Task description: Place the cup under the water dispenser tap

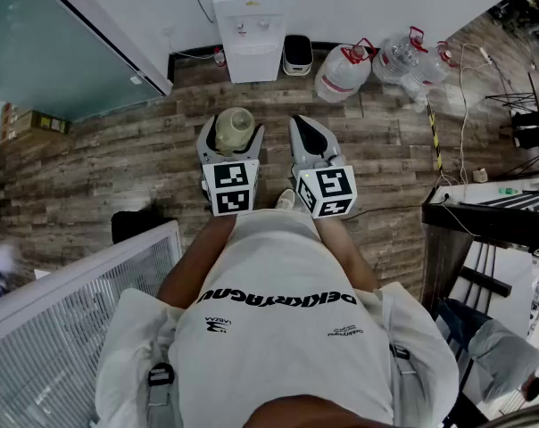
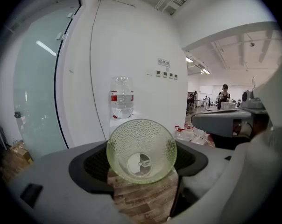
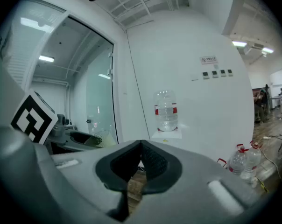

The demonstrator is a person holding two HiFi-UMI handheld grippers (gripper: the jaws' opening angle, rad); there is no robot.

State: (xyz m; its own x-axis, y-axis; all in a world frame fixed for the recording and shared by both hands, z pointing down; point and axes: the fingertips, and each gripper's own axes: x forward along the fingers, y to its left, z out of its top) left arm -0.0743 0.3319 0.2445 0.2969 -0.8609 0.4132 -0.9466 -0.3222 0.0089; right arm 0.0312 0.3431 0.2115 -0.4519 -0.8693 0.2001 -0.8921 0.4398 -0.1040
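Sitting between left gripper's wide-spread jaws, cup: pads clamp its sides, mouth faces back. Pebbled pale-green clear wall; likely light, rigid, slick, maybe breakable. Grip mid-body, gently. Right gripper clenched, empty, at cup's 3 o'clock. Water dispenser at 12 o'clock, well apart.

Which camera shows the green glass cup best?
The left gripper view: the cup fills the middle, mouth toward the camera, held by the left hand-held gripper. The head view shows it small from above; the right gripper view only an edge.
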